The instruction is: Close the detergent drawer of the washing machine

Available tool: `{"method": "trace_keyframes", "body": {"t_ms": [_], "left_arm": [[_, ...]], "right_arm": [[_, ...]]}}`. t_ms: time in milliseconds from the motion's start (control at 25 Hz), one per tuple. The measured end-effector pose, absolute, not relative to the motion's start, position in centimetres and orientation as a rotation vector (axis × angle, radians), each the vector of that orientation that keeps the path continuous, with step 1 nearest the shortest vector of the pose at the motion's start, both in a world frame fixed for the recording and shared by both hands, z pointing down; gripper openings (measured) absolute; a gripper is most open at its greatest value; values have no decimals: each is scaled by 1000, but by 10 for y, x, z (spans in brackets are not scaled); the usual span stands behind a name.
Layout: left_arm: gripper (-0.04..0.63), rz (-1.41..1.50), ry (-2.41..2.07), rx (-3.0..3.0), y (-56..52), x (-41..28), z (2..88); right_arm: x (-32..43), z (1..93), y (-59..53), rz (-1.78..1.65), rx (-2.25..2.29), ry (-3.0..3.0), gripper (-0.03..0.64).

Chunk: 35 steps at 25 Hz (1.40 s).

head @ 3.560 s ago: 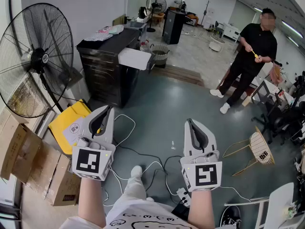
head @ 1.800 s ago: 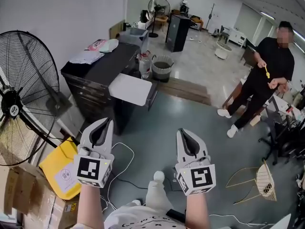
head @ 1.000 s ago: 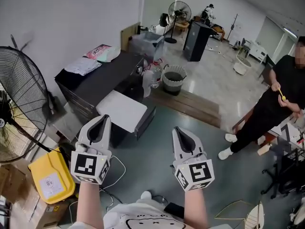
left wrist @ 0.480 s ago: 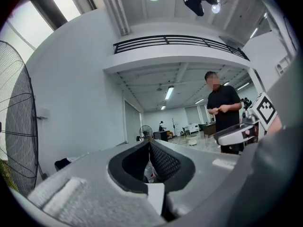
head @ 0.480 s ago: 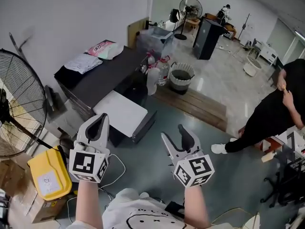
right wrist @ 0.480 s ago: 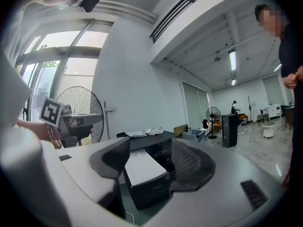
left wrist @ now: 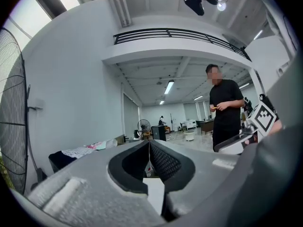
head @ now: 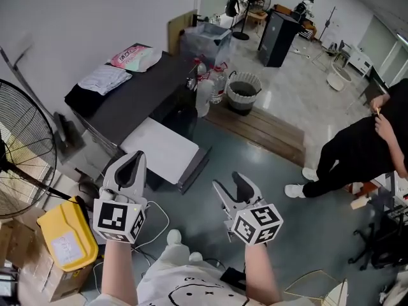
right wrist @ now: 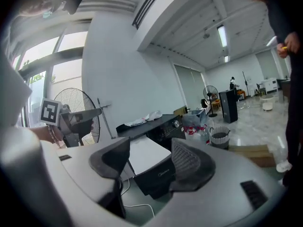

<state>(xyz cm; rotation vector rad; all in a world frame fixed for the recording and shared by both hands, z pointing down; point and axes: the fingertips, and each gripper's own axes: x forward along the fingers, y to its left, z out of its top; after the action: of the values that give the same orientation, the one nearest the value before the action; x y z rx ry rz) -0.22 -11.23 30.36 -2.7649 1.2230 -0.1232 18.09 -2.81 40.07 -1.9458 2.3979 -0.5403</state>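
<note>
The washing machine (head: 127,101) is a dark cabinet against the left wall with cloths on top. Its white-topped drawer (head: 162,150), with a dark front panel, stands pulled out toward the floor space. The right gripper view shows the same drawer (right wrist: 147,157) straight ahead, below the machine's knob panel (right wrist: 163,124). My left gripper (head: 132,160) is shut and empty, just short of the drawer's near left corner; its pads meet in the left gripper view (left wrist: 149,143). My right gripper (head: 231,183), rolled to one side, hangs right of the drawer, its jaws opening with nothing between them (right wrist: 150,148).
A large standing fan (head: 19,152) and a yellow container (head: 64,244) are at the left. Cables (head: 156,218) lie on the floor. Bottles (head: 207,85), a bin (head: 244,91) and a wooden platform (head: 268,132) sit beyond the machine. A person in black (head: 357,145) stands at right.
The view has closed in on the washing machine. My right gripper's jaws went from shut to open and the gripper rolled sideways. Both grippers sank lower in the view.
</note>
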Motion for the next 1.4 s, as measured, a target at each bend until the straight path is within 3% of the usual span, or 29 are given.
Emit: {"method": "trace_keyframes", "body": {"t_ms": [560, 1400], "left_arm": [[18, -170, 1143, -2839, -200, -1, 321], [18, -359, 1163, -2911, -222, 29, 374]], "right_arm": [[157, 509, -87, -1081, -1778, 2326, 256], [153, 616, -109, -1497, -1226, 1967, 256]]}}
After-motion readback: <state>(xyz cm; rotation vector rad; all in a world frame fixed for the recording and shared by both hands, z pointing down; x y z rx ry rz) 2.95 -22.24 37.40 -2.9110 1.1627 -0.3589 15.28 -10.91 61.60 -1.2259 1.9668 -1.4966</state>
